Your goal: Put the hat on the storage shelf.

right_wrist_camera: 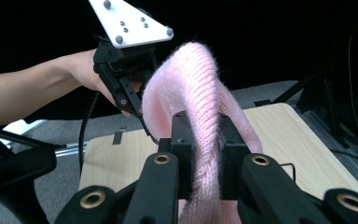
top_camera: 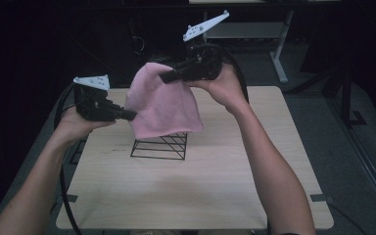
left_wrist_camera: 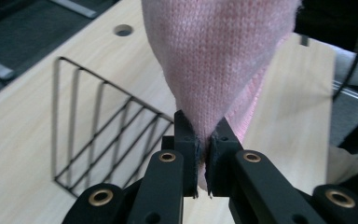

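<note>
hat [top_camera: 164,103] above rack [top_camera: 160,145], rack on table [top_camera: 215,186]

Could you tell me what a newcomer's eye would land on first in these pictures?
The pink knit hat, held up in the air above the middle of the wooden table. The left gripper and right gripper each pinch its edge. Just beneath it stands a black wire rack.

Dim, dark surround; table [top_camera: 215,186] lit overhead; soft shadows; slight blur.
</note>
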The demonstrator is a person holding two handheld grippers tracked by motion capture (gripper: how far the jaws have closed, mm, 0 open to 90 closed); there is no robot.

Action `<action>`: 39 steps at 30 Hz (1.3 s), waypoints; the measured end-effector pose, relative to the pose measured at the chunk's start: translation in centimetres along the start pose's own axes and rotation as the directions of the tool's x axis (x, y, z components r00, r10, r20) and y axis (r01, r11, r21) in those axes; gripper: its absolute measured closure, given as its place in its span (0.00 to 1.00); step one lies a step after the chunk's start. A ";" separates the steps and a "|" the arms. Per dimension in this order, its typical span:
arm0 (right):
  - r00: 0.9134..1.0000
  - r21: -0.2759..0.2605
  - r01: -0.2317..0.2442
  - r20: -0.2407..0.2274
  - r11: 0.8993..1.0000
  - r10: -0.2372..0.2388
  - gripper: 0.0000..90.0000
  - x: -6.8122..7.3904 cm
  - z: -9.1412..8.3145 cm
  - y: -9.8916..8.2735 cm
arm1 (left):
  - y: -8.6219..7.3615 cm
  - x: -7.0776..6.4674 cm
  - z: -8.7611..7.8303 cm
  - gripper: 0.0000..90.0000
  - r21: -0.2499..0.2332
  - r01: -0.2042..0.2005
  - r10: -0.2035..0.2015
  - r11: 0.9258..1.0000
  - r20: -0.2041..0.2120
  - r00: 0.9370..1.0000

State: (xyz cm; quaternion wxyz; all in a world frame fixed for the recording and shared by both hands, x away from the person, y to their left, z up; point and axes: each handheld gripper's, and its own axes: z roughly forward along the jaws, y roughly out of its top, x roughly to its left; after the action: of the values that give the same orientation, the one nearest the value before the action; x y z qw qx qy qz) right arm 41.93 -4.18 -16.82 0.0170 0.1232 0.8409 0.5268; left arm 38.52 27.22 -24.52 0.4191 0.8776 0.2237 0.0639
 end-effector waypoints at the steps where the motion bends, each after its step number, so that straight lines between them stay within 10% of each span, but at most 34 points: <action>1: 1.000 -0.004 -0.003 0.005 1.000 0.003 0.90 -0.2 0.1 0.2 | 0.1 0.2 -0.1 0.95 -0.006 0.005 -0.005 1.000 -0.010 1.000; 17: 0.998 -0.020 -0.037 0.051 0.999 0.038 0.90 -3.4 1.7 0.6 | 0.4 3.9 0.1 0.95 -0.018 0.055 -0.057 0.998 -0.108 0.993; 39: 0.999 -0.020 -0.042 0.022 0.999 0.043 0.89 -3.0 2.6 -1.5 | -0.6 3.0 1.2 0.93 0.057 -0.004 0.012 0.998 -0.148 0.989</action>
State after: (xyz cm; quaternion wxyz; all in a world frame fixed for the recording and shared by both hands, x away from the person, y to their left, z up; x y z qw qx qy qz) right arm 45.01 -3.20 -19.58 0.0163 0.1466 0.8326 0.5339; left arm 41.32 28.04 -25.98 0.3760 0.8829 0.2523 0.1241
